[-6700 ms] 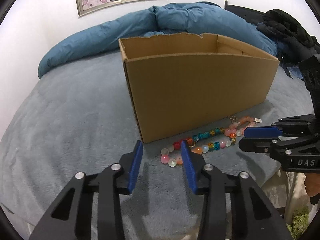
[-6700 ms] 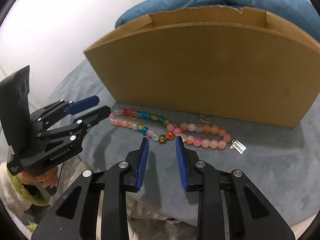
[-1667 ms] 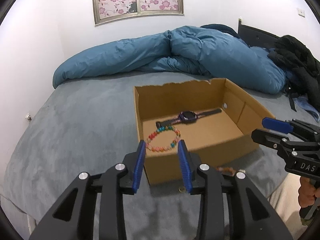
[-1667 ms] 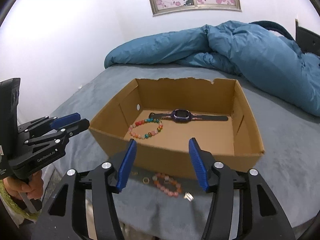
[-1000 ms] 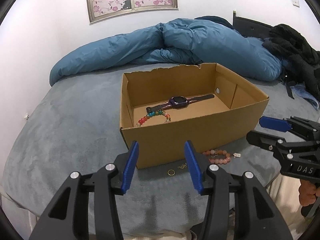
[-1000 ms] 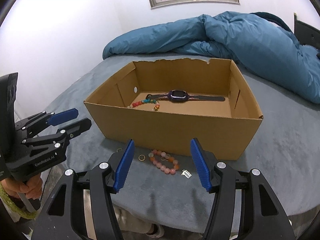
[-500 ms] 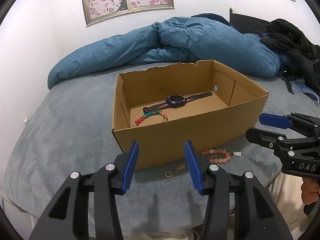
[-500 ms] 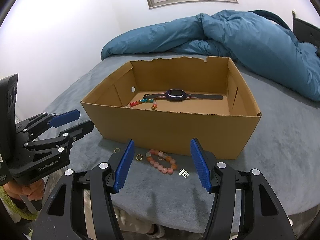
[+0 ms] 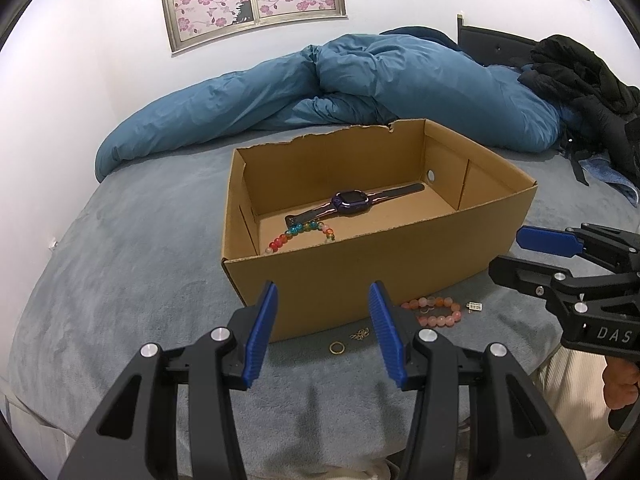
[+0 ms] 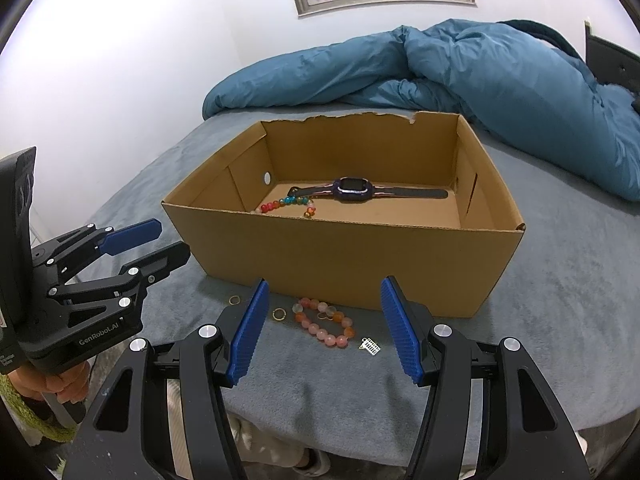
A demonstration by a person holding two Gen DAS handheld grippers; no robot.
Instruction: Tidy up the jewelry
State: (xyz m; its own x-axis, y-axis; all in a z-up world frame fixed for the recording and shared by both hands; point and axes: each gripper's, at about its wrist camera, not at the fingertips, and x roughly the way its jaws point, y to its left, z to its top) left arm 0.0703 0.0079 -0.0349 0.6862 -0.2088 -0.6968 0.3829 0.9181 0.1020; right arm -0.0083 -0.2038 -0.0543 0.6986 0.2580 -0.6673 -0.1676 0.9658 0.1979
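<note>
Jewelry split: we see the watch [image 10: 354, 189] and multicolor bead bracelet [image 10: 286, 203] inside the cardboard box [image 10: 348, 256]; pink bead bracelet [image 10: 323, 321], 2 gold rings [image 10: 279, 314] and a small tag [image 10: 370, 346] lie on the grey blanket [image 9: 120, 264] just in front. Left gripper [image 9: 322, 330] and right gripper [image 10: 322, 326] both spread apart, holding nothing.

Readable markings:
- Right gripper [image 9: 520, 254], near right in the left wrist view: white letters "DAS" on its black body; the rest is cut off by the frame edge.
- Left gripper [image 10: 160, 240], near left in the right wrist view: white "GenRobot.AI" on its black body.
</note>
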